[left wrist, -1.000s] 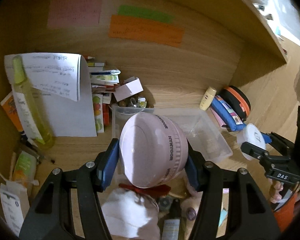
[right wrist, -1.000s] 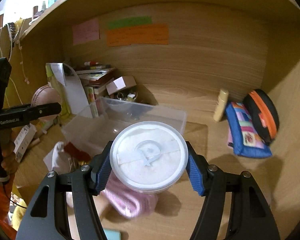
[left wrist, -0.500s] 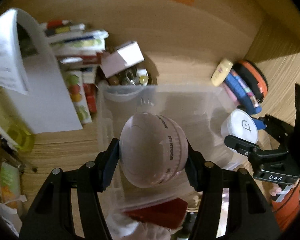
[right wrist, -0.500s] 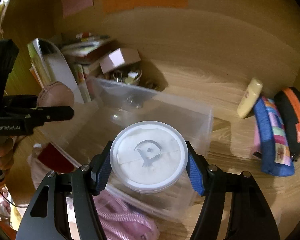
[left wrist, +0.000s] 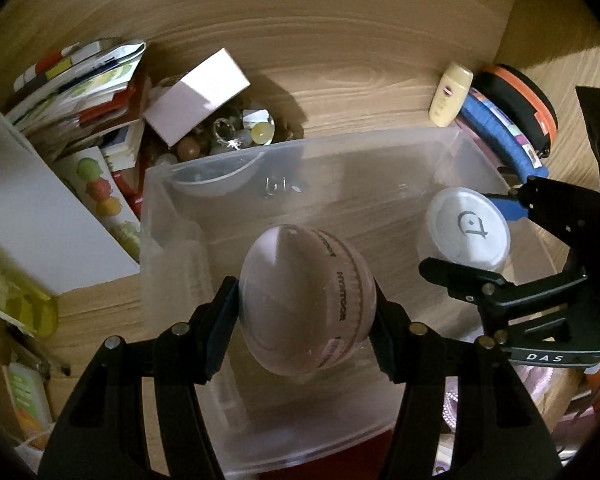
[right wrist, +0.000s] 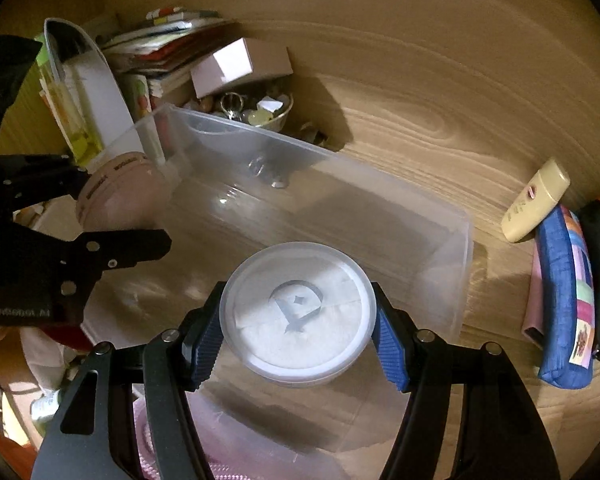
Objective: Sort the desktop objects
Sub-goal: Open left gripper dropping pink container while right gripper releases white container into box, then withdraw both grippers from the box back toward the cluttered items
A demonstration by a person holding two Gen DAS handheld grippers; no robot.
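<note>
We have the pink round case (left wrist: 306, 304) clamped in our left gripper (left wrist: 304, 312), domed face toward the camera, inside the clear plastic bin's (left wrist: 204, 168) near-left part, above its floor. Our right gripper (right wrist: 298, 316) squeezes the white-lidded jar (right wrist: 298, 308), lid flat toward its camera, over the bin's right half. Both 2 loads seem to hang directly above the bin floor, so we judge the coming move is straight down; neither arm looks nearer.
</note>
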